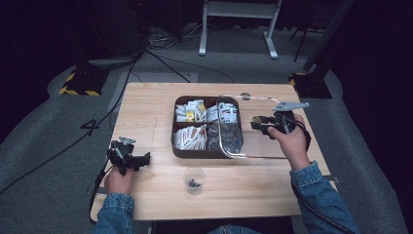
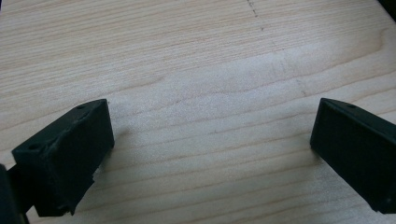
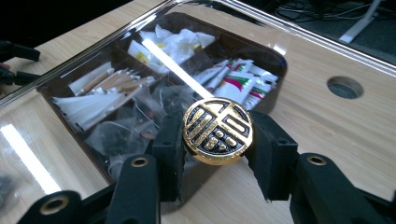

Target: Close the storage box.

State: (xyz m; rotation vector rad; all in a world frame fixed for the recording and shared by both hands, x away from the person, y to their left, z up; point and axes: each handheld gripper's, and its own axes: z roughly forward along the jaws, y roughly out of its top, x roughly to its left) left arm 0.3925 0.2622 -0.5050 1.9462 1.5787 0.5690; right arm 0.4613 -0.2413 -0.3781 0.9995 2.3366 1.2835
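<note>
The lid looks mid-removal, so next it likely needs carrying clear of the compartment box (image 1: 176, 146) at the table's middle: the right gripper (image 3: 217, 133) pinches the gold knob (image 3: 217, 130) of the clear lid (image 1: 229, 129) near the right edge, while the left gripper (image 2: 210, 144) rests spread and empty near the left edge

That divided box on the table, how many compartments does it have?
4. In the box: far left holds yellow-and-white packets, far right red-and-white sachets, near left white sticks, near right clear bags. A clear lid partly covers it.
</note>
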